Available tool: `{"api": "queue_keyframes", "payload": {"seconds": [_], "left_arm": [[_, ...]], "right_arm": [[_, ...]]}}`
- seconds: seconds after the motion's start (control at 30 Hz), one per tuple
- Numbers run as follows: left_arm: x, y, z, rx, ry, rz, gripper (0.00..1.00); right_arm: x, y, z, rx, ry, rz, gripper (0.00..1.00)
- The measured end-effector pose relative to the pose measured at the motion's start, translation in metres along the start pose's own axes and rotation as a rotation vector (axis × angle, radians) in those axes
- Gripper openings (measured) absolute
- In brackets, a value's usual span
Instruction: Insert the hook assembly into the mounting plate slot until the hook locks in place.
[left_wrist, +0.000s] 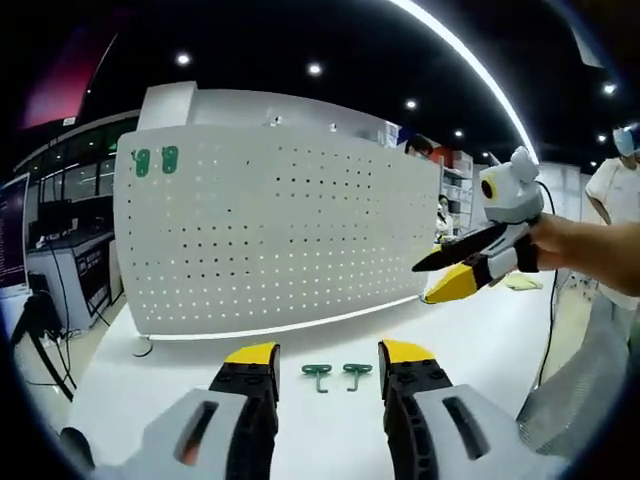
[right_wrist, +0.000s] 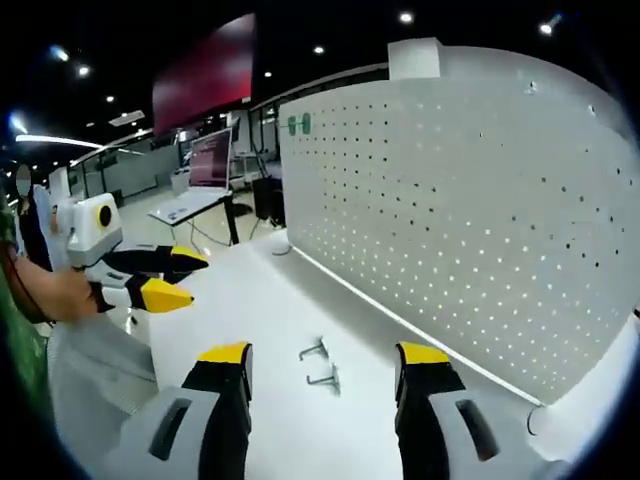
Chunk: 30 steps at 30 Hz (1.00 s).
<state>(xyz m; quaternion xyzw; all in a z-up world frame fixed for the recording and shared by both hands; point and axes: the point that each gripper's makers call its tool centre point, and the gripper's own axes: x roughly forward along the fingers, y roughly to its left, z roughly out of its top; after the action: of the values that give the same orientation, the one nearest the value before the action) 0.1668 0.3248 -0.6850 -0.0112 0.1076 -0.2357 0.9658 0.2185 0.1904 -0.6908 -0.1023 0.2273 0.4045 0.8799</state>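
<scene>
Two green hooks lay side by side on the white surface (left_wrist: 300, 420), the first hook (left_wrist: 317, 376) and the second hook (left_wrist: 357, 374) just apart from each other, straight ahead of the left tongs (left_wrist: 328, 353) and between the lines of their two yellow-tipped jaws. In the right gripper view the same pair sat ahead of the right tongs (right_wrist: 325, 353), one hook (right_wrist: 313, 349) slightly farther out than the other (right_wrist: 324, 379), both within the gap of the jaws.

Beyond the hooks stood the white perforated mounting plate (left_wrist: 280, 230), upright on the surface and facing the left tongs; from the right tongs it ran off ahead and to the right (right_wrist: 470, 220). Two more green hooks (left_wrist: 155, 161) were already hanging near its upper corner, well away from both tongs.

Both tongs were released, jaws spread wide and holding nothing. The left tongs hovered low over the surface. The right tongs (left_wrist: 455, 270) were raised above the surface to the right of the left pair, gripped by a person's hand (left_wrist: 565, 245).
</scene>
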Motion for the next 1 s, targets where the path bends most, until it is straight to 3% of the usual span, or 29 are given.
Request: {"api": "queue_keyframes", "payload": {"seconds": [0.4, 1.0], "left_arm": [[0.003, -0.002, -0.002, 0.001, 0.011, -0.012, 0.40], [0.004, -0.003, -0.005, -0.002, 0.020, -0.022, 0.38]], "right_arm": [[0.034, -0.003, -0.027, -0.052, 0.115, 0.026, 0.48], [0.076, -0.001, -0.053, -0.071, 0.226, 0.071, 0.31]]}}
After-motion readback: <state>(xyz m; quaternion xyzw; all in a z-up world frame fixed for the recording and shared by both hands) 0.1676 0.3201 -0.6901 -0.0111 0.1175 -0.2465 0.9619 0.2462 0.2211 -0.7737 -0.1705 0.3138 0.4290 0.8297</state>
